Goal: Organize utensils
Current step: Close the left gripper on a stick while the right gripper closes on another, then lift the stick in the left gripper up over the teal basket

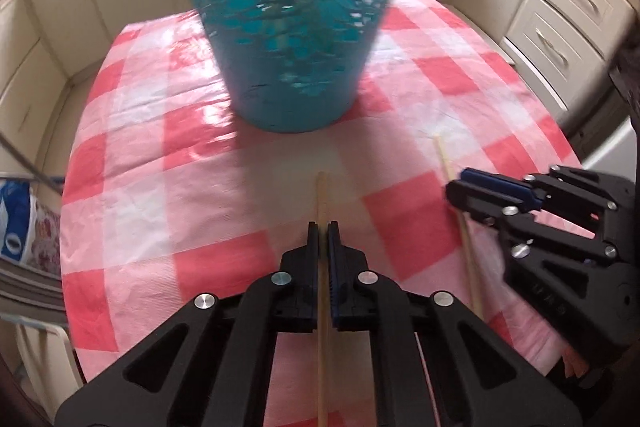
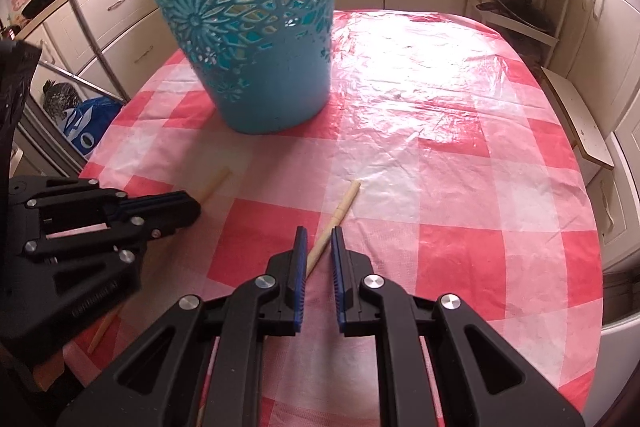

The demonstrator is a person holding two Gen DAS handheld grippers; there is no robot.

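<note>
Chopsticks are being picked up near the basket [image 2: 256,39]: left tool [image 1: 323,227] and right tool [image 2: 320,233] are each clenching one, lifting comes next.

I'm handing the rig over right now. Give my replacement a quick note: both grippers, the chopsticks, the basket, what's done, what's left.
Left gripper: shut on one pale wooden chopstick, its far end over the cloth.
Right gripper: nearly closed on the second wooden chopstick, which crosses between its pads at an angle.
Teal cut-out plastic basket: upright on the pink-checked tablecloth, beyond both grippers.
Done: both chopsticks gripped.
Left: carry each to the basket and drop it in. Basket contents can't be judged.
</note>
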